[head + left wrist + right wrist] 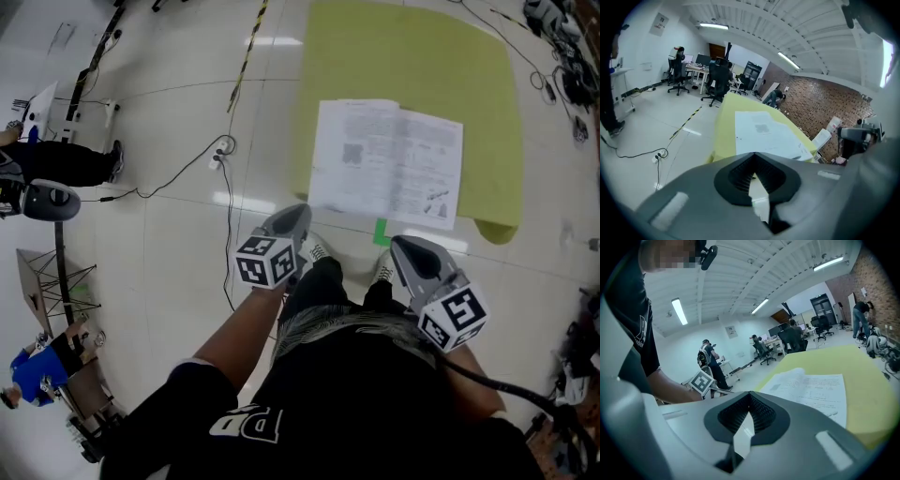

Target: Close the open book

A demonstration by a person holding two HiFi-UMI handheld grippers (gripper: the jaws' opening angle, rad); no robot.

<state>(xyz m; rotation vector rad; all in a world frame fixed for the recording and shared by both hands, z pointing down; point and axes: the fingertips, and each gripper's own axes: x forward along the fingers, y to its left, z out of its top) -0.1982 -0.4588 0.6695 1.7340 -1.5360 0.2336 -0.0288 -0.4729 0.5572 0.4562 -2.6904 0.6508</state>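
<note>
Open white book (387, 161), print illegible, lies on yellow mat (412, 56) upper centre; left gripper (296, 214) and right gripper (403, 247) pressed together, empty.

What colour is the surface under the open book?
Yellow-green; the surface shows best in the head view.

Ceiling tube lights (714, 26) are lighting the room evenly and throwing white glare on the glossy floor (274, 41). Both gripper views are bending fisheye-style toward dark edges, and the left gripper (754, 155), close to the lens, is showing soft.
</note>
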